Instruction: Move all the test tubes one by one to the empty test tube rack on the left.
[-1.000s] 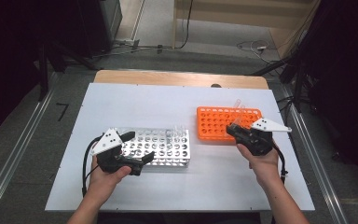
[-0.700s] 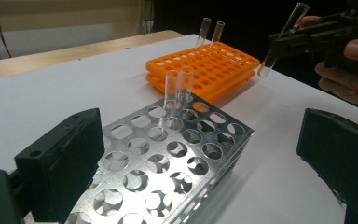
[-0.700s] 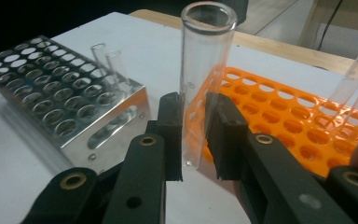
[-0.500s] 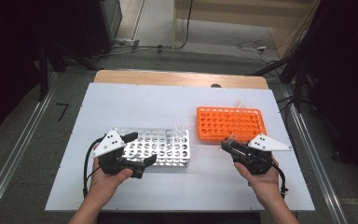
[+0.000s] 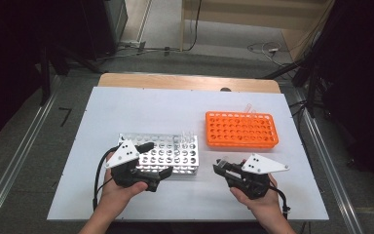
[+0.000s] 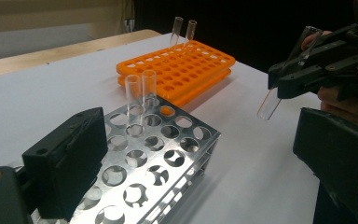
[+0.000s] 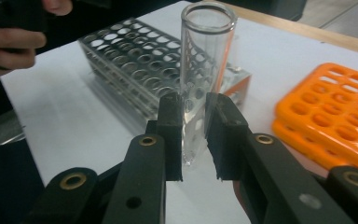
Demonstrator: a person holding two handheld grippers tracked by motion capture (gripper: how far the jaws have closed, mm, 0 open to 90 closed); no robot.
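Above the white tabletop [image 5: 141, 105], betw. metal rack [image 5: 168, 155] & orange rack [image 5: 241, 129], right tool [image 7: 194, 122] is clenched on a clear test tube [image 7: 204, 60]. Left tool [image 5: 157, 160] sits spread wide astride the metal rack's near end, gripping nothing.

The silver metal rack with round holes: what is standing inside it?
Two clear glass tubes stand upright in holes at one end of the silver metal rack. The left gripper's black jaw covers the near holes.
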